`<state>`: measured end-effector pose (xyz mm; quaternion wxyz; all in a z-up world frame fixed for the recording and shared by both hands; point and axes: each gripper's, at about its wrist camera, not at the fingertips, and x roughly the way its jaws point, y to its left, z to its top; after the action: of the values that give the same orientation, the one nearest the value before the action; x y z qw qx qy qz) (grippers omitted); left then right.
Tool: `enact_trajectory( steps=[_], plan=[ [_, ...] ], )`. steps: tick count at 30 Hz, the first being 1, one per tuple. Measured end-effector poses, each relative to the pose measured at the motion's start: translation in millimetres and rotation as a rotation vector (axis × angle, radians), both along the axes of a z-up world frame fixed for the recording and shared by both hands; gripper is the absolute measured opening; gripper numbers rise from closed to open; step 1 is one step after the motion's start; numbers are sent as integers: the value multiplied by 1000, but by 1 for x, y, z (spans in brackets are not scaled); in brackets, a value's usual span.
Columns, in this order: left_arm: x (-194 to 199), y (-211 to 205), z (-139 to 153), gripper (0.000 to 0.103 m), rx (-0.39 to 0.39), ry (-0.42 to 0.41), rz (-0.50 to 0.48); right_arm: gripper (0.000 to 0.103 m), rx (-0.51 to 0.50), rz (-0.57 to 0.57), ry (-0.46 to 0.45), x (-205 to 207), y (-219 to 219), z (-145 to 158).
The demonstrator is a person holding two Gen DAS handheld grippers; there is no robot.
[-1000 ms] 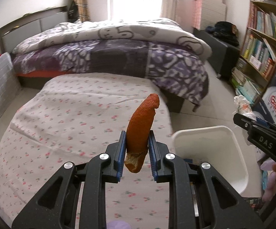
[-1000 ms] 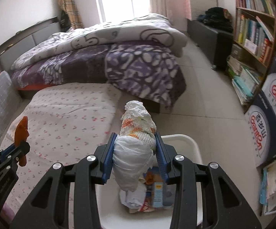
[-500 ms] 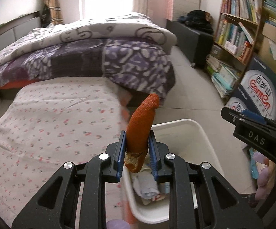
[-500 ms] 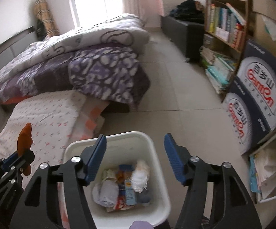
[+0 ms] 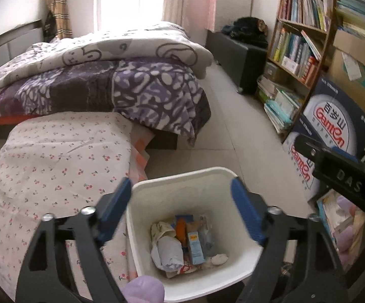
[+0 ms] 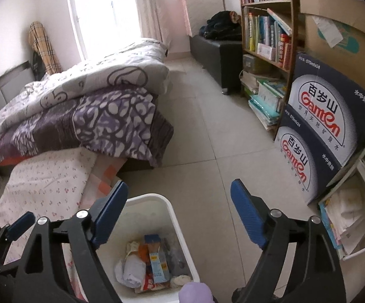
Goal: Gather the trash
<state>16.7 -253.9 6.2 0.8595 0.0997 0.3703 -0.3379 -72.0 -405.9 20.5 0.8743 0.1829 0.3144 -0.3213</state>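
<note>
floor: pale square tiles (image 6: 207, 131), bare in the middle of the room, grout lines visible
room: bedroom, bright window (image 6: 101, 12) at the back, white walls
bed: (image 5: 94, 83) heaped with a grey-white quilt over a purple patterned blanket that hangs off the corner
low mattress: (image 5: 56, 156) in front of the bed, cover white with small red cherry print, soft and wrinkled; an orange-checked layer shows at its edge
bin: white plastic bin (image 5: 182, 179), squarish with rounded corners, standing on the floor right beside the low mattress
trash: (image 5: 182, 240) in the bottom of the bin; crumpled white bag, orange peel strip, small blue-yellow carton, wrappers, all piled together
left claw: (image 5: 182, 212) spread wide, jaws have just been opening, nothing between the blue pads, hangs over the bin mouth
right claw: (image 6: 179, 214) spread wide, jaws have just been opening, empty; bin under its left finger, bare floor under its right
right side: wooden bookshelf (image 6: 265, 25) packed with books, more books stacked on the floor at its foot
boxes: two dark blue cardboard cartons (image 6: 328, 116) with a red logo, stacked, beside the bookshelf, brown carton on top
back: black bench (image 6: 215, 50) with dark clothes piled on it; plaid cloth (image 6: 43, 45) leaning at the headboard
glove: lilac fingertip (image 5: 142, 290) at the bottom edge in both views
</note>
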Motion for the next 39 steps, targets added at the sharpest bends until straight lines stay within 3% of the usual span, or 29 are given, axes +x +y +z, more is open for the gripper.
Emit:
enact_trajectory(
  steps=[3, 10, 13, 19, 28, 39],
  plan=[
    [-4, 9, 10, 95, -12, -65, 57, 89, -20, 3, -21, -3, 6, 6],
    [-12, 42, 31, 96, -55, -211, 213, 92, -78, 40, -66, -7, 33, 19],
    [-8, 62, 36, 96, -83, -200, 273, 96, -94, 49, -89, -8, 45, 24],
    [-7, 100, 42, 96, -41, -218, 400, 96, -123, 95, -105, -5, 73, 26],
    [-10, 159, 49, 96, -27, -249, 525, 96, -162, 195, -105, 15, 131, 25],
    [-9, 222, 48, 96, -10, -217, 624, 96, -182, 311, -120, 36, 194, 24]
  ],
)
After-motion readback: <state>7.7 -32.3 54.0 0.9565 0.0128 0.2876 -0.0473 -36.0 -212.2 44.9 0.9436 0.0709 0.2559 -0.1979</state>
